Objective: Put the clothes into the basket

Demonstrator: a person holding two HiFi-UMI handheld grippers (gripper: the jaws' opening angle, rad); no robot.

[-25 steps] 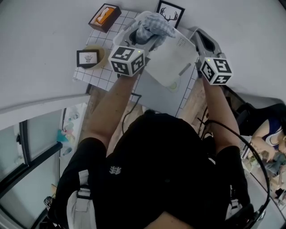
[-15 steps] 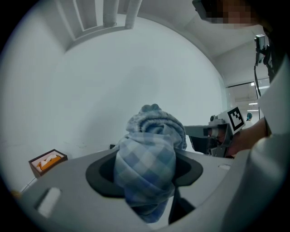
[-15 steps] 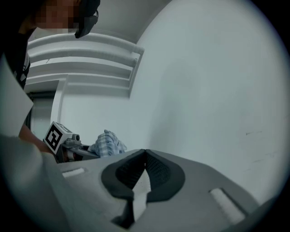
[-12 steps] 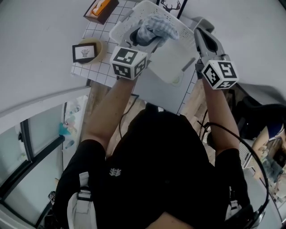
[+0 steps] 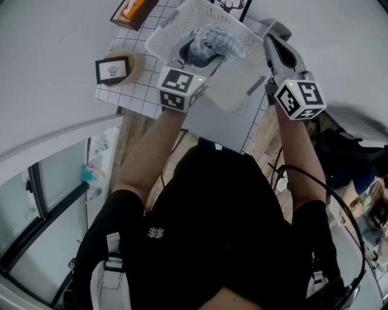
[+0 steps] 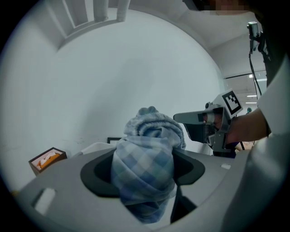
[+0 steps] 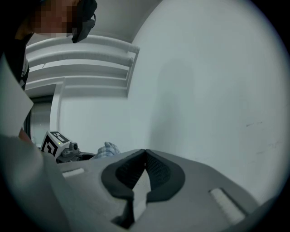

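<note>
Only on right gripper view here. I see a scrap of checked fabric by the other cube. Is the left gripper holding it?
Observer: Yes. In the left gripper view the blue checked cloth is bunched between the pads of the left gripper, touching both. Its jaws have just been opening.
Operator: Over the basket?
Observer: In the head view the cloth sits over the white basket opening. Contact with its bottom is unclear.
Operator: Anything beside it?
Observer: A brown box and a small framed picture lie to its left on the grid mat.

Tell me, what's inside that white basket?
A checked cloth, bunched between the left tongs, whose jaws have just been opening. They cover the bottom of the basket; anything beneath is hidden.
</note>
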